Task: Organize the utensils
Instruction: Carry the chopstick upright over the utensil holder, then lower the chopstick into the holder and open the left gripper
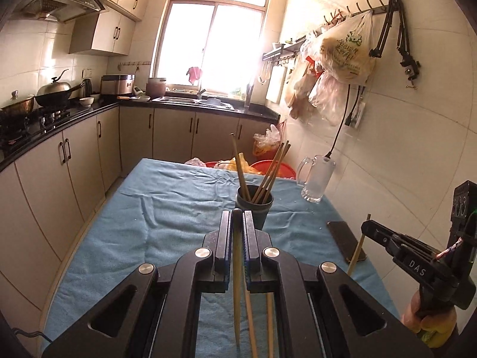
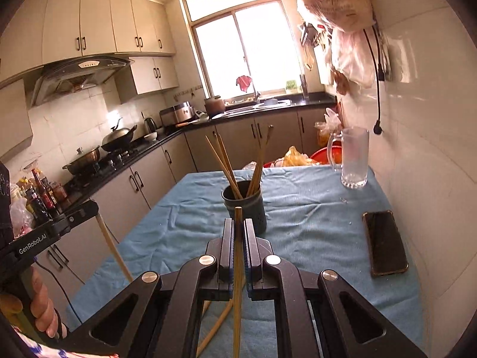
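We're clamping one thin, light, stiff bamboo chopstick [image 1: 237, 256] mid-shaft in the left gripper [image 1: 237, 217] and another pale wooden chopstick [image 2: 237, 268] in the right gripper [image 2: 238, 223], both probably slippery, so we're gripping near the middle. Ahead, the dark round plastic utensil cup [image 2: 244, 205] is sitting on the blue cloth-covered table [image 2: 313, 223] with room around it, while the black smartphone [image 2: 384, 243] and the clear glass mug [image 2: 353, 158] are crowding the far right edge.

At twelve o'clock the dark cup [image 2: 245, 205], bristling with upright chopsticks [image 2: 226, 167], blocks my straight path. At two o'clock a glass mug [image 2: 353, 161] and a phone [image 2: 386, 243] crowd the wall side. The blue cloth [image 2: 184, 223] at ten o'clock lies open.
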Demonstrator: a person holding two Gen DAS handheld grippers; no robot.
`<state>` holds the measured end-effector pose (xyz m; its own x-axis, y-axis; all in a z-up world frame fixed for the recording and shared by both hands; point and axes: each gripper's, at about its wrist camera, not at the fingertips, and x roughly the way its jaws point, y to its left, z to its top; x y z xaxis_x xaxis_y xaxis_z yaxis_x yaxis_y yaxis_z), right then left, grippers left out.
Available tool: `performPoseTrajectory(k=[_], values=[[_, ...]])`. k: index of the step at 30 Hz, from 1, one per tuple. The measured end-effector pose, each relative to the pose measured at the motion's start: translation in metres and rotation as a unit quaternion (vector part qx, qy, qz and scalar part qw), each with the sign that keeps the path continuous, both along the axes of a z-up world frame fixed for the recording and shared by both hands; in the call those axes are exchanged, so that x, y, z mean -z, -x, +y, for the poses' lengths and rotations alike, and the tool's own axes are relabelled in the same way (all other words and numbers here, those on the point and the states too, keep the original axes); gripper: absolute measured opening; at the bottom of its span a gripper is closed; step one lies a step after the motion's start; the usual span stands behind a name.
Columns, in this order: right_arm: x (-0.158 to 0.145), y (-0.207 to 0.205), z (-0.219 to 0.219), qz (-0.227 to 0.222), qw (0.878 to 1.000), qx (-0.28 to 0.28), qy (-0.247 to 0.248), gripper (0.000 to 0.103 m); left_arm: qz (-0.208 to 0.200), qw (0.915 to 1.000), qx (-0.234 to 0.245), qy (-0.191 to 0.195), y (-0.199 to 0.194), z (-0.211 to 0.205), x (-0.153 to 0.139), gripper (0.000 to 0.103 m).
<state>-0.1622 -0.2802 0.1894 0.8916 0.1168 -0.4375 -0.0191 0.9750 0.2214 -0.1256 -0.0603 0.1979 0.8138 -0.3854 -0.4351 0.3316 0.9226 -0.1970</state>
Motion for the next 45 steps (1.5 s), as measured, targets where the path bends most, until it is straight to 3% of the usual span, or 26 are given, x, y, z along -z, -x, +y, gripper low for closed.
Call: performPoseTrajectory(k=[15, 25, 31, 35, 45], values=[[-0.048, -0.039, -0.012, -0.045, 0.999, 0.009, 0.008, 0.005, -0.014, 0.9994, 0.011, 0.030, -0.047, -0.014, -0.040, 0.006], [-0.108, -0.106, -0.021, -0.097, 0.995, 0.024, 0.004, 0.005, -0.082, 0.9957, 0.000, 0.044, -0.105, -0.036, -0.104, 0.006], [-0.123, -0.152, -0.026, -0.113, 0.993, 0.038, -0.005, 0.005, -0.098, 0.9946, -0.005, 0.032, -0.153, -0.064, -0.123, 0.006], [-0.114, -0.183, -0.026, -0.105, 0.993, 0.049, 0.005, 0.006, -0.097, 0.9951, -0.008, 0.019, -0.180, -0.082, -0.116, 0.006], [-0.035, -0.228, -0.035, -0.017, 0.999, 0.050, -0.004, 0.006, -0.012, 0.9998, -0.013, -0.003, -0.228, -0.092, -0.046, 0.006]])
